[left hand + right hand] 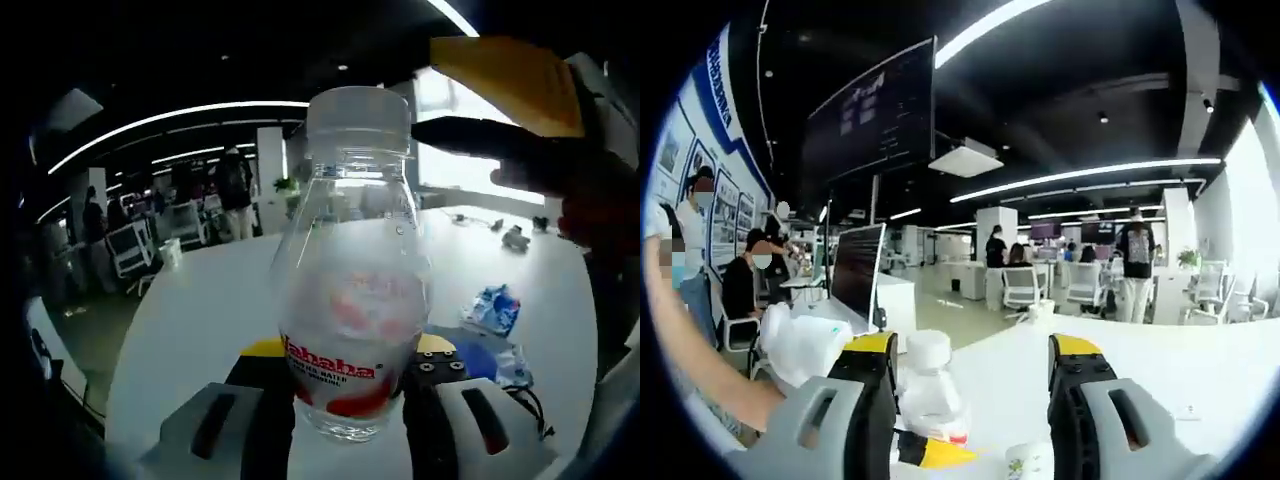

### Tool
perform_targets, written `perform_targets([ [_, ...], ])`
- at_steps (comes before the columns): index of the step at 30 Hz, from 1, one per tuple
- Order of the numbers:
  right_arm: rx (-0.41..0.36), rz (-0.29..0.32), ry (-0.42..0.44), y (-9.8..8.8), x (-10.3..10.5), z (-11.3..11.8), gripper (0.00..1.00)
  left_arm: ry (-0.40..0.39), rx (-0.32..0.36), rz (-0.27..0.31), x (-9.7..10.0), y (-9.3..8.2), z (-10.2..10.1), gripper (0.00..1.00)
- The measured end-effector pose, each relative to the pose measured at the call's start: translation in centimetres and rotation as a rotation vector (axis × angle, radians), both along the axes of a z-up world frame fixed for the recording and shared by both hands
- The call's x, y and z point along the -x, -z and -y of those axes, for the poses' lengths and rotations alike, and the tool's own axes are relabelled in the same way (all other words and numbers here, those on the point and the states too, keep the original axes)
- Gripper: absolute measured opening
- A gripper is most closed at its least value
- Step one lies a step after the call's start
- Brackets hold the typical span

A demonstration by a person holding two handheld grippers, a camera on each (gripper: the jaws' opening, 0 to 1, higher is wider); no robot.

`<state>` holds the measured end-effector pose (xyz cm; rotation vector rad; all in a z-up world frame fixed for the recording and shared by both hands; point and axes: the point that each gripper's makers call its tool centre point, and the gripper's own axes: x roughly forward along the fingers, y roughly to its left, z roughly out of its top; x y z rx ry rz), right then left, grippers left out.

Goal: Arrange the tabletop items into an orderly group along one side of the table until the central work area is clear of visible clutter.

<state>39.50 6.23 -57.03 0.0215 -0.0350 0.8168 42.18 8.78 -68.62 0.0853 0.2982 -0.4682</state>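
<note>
A clear plastic bottle (350,270) with a white cap and a red and white label stands upright between the jaws of my left gripper (350,365), which is shut on its lower part. A black finger (470,135) of my right gripper comes in from the upper right, beside the cap. In the right gripper view, my right gripper (970,400) is open. The bottle (930,390) shows low down, just inside its left jaw and apart from the right jaw.
The round white table (200,320) stretches ahead. A crumpled blue and white packet (492,305) and a blue item (480,355) lie to the right, with small objects (515,238) farther off. A printed white cup (1025,462) sits low. A person's arm (700,370) reaches in from the left.
</note>
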Motion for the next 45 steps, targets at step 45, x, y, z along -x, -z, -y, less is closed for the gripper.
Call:
perform_targets([
  [45,0.028,-0.142,-0.092,1.0,1.8,-3.1,0.20,-0.140,-0.006,0.015,3.2,-1.3,1.0,0.41],
])
